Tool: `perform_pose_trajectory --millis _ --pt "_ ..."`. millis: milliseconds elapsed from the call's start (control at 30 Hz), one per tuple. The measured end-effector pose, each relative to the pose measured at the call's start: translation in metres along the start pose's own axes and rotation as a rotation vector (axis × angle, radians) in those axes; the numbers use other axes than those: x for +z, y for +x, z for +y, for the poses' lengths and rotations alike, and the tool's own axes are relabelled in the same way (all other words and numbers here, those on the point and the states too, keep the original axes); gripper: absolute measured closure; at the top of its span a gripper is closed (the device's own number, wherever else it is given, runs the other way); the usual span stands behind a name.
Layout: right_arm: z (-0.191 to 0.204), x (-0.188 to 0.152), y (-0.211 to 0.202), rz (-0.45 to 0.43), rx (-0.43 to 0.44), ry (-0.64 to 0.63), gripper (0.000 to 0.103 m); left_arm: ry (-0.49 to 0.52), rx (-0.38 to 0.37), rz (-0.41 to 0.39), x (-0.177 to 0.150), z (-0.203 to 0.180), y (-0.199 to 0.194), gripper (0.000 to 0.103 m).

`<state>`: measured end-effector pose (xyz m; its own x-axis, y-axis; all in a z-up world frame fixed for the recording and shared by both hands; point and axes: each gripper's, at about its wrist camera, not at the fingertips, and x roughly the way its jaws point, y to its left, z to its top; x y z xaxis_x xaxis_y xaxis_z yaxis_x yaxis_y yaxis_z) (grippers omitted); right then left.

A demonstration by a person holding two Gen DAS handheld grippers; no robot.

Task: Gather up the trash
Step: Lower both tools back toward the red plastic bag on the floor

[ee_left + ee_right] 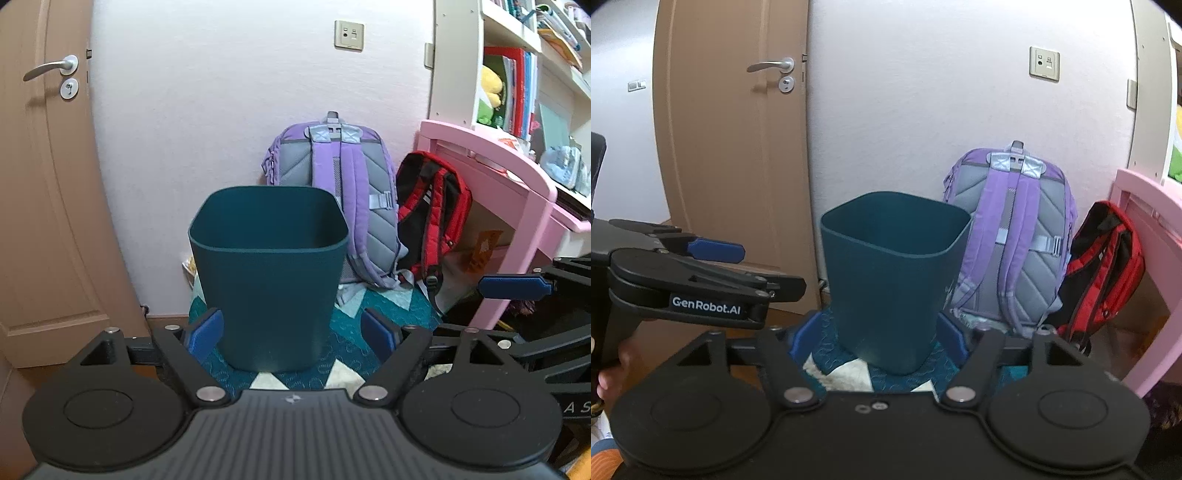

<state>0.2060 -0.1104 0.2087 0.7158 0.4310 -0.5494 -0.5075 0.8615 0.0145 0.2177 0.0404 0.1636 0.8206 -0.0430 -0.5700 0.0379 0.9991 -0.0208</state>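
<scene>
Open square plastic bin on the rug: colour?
Dark teal plastic bin, plain, no pattern; clearest in the left wrist view.

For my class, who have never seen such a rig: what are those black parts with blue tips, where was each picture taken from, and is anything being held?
A person holds a two-finger gripper in each hand; a camera on each looks along its fingers. One picture is from the left gripper, the other from the right gripper. Both stand open and hold nothing. Ahead, a dark teal bin stands on a patterned mat, with a purple backpack and a red backpack behind it.
</scene>
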Motion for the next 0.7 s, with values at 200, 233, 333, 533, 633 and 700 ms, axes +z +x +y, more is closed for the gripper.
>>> perform_pose_trajectory --millis 200,233,333,533,633,700 --pt "0.005 -0.032 -0.008 0.009 0.028 0.025 0.017 -0.004 -0.012 0.029 -0.032 -0.005 -0.006 0.021" --pt "0.005 -0.038 -0.007 0.012 0.030 0.031 0.014 -0.006 -0.013 0.037 -0.038 -0.005 -0.005 0.021" --pt "0.005 -0.057 -0.003 0.021 0.038 0.048 0.008 -0.008 -0.019 0.062 -0.056 -0.006 0.001 0.021" --pt "0.001 -0.097 0.018 0.054 0.030 0.082 0.000 -0.038 -0.030 0.120 -0.095 -0.003 0.027 0.014" --pt "-0.003 -0.118 0.033 0.076 0.031 0.109 0.000 -0.050 -0.026 0.143 -0.114 -0.001 0.045 0.003" --pt "-0.006 -0.133 0.046 0.108 0.026 0.125 0.000 -0.064 -0.034 0.161 -0.127 0.004 0.059 0.002"
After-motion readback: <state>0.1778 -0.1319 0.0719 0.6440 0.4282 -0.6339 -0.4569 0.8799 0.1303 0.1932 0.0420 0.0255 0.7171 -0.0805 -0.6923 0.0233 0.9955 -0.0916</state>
